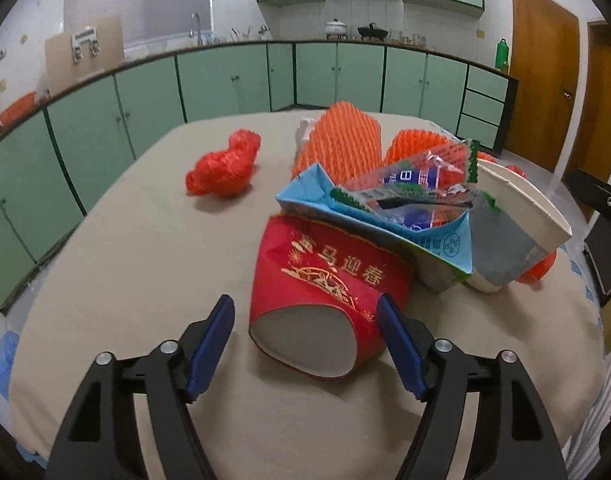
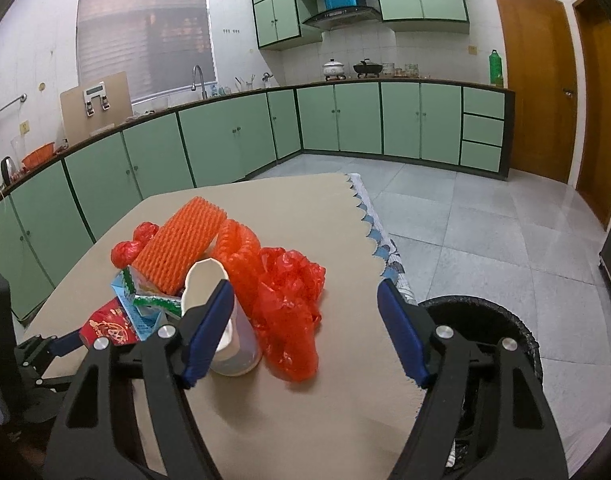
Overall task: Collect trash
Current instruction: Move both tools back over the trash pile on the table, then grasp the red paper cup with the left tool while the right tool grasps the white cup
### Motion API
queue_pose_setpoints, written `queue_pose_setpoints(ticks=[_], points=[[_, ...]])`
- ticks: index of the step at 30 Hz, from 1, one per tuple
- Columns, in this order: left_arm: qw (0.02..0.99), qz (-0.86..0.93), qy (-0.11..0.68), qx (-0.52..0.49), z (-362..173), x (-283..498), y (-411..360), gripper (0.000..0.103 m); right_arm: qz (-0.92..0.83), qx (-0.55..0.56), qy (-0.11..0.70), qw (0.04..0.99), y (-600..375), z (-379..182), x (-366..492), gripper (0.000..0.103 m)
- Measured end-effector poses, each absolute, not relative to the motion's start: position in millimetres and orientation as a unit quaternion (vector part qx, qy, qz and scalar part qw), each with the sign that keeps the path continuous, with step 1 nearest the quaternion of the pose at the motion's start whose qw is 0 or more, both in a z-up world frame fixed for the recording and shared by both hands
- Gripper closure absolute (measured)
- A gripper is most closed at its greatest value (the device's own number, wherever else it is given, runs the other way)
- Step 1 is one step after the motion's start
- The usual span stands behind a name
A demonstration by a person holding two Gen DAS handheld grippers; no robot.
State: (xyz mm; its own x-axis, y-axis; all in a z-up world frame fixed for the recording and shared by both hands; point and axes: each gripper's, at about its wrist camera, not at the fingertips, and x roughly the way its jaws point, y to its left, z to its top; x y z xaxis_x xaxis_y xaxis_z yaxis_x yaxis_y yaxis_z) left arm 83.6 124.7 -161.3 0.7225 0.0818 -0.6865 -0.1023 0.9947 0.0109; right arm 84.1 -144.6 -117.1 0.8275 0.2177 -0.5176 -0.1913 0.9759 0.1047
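A pile of trash lies on the beige table (image 1: 125, 272). In the left wrist view a crushed red paper cup (image 1: 325, 292) lies on its side between the fingers of my open left gripper (image 1: 305, 344). Behind it are a blue carton (image 1: 369, 220) with a snack wrapper (image 1: 421, 184), a white paper cup (image 1: 517, 228), orange foam netting (image 1: 341, 140) and a crumpled red bag (image 1: 225, 168). In the right wrist view my right gripper (image 2: 305, 332) is open above the table, with a red plastic bag (image 2: 293, 312) and the white cup (image 2: 221, 320) by its left finger.
A black trash bin (image 2: 501, 332) stands on the floor at the table's right edge. Green kitchen cabinets (image 2: 345, 120) line the far walls. A wooden door (image 2: 541, 80) is at the right. The grey tiled floor (image 2: 485, 224) lies beyond the table.
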Motion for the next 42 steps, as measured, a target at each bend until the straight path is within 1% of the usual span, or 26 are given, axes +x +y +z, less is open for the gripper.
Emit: queue_pose_setpoints(ticks=[2, 4, 11, 15, 19, 22, 24, 28, 32, 42], points=[[0.927, 0.049, 0.371, -0.022, -161.9, 83.8, 126.4, 0.032, 0.106, 0.023, 0.274, 0.955, -145.3, -117.4, 84.0, 0.031], [0.928, 0.045, 0.370, -0.029, -161.0, 83.0, 128.6, 0.043, 0.106, 0.022, 0.276, 0.955, -144.8, -117.6, 86.4, 0.031], [0.933, 0.065, 0.353, -0.033, -152.8, 76.6, 135.0, 0.050, 0.111, 0.018, 0.280, 0.953, -144.1, -121.1, 89.4, 0.031], [0.940, 0.092, 0.327, -0.029, -142.0, 69.3, 142.6, 0.051, 0.103, 0.021, 0.280, 0.954, -146.3, -121.1, 90.8, 0.036], [0.947, 0.118, 0.297, -0.026, -127.2, 62.4, 147.3, 0.051, 0.100, 0.029, 0.284, 0.953, -151.0, -121.6, 93.9, 0.044], [0.951, 0.124, 0.282, -0.026, -116.7, 61.5, 148.1, 0.051, 0.112, 0.035, 0.277, 0.954, -150.1, -117.9, 91.7, 0.045], [0.952, 0.128, 0.275, -0.029, -112.2, 61.2, 150.3, 0.051, 0.126, 0.032, 0.275, 0.952, -143.2, -115.7, 89.8, 0.048], [0.954, 0.146, 0.259, -0.028, -102.6, 56.2, 156.8, 0.051, 0.149, 0.020, 0.279, 0.948, -132.1, -114.8, 89.3, 0.058], [0.954, 0.147, 0.261, -0.031, -98.7, 57.1, 161.4, 0.051, 0.158, 0.027, 0.281, 0.946, -129.6, -115.3, 86.2, 0.058], [0.952, 0.126, 0.280, -0.018, -111.6, 62.9, 143.0, 0.051, 0.201, 0.007, 0.286, 0.937, -108.8, -115.9, 77.0, 0.058]])
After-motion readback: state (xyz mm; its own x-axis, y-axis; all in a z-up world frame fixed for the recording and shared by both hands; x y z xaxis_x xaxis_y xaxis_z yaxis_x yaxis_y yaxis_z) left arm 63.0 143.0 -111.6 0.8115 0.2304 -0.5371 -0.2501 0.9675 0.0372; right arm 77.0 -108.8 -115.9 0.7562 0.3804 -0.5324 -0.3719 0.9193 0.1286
